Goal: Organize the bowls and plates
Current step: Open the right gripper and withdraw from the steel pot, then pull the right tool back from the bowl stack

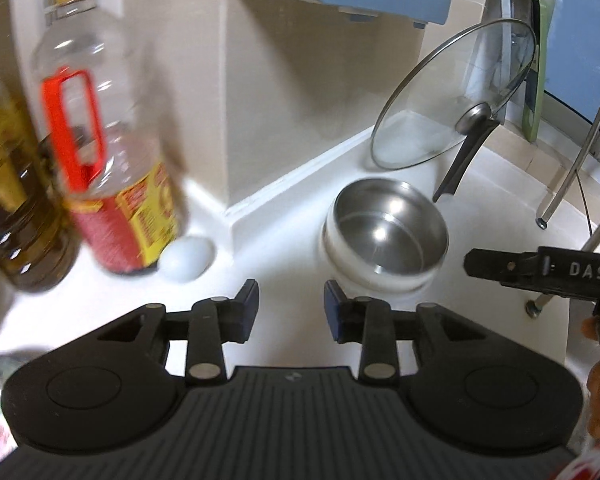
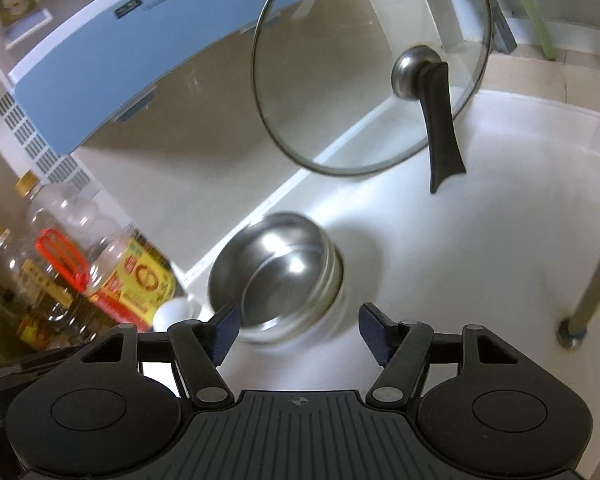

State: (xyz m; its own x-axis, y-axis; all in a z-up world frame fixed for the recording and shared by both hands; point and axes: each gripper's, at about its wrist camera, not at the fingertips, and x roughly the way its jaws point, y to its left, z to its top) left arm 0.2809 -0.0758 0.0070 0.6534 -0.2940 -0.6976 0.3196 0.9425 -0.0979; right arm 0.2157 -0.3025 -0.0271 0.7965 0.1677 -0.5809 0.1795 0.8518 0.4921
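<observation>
Steel bowls (image 1: 386, 236) sit nested on the counter (image 1: 284, 236) just before the glass lid (image 1: 452, 96); stacking looks done; left gripper (image 1: 291, 306) and right gripper (image 2: 296, 330) jaws apart, empty; no plates visible.

A stack of steel bowls (image 1: 386, 236) sits on the counter (image 1: 292, 240), close to the corner of the wall. Behind it and to the right, a glass pan lid (image 1: 452, 96) leans upright against the wall. To the bowls' left, past the corner, stand oil bottles (image 1: 112, 152), with an egg-shaped object (image 1: 186, 258) just beside them. A wire rack's legs (image 1: 564, 184) stand to the right.
</observation>
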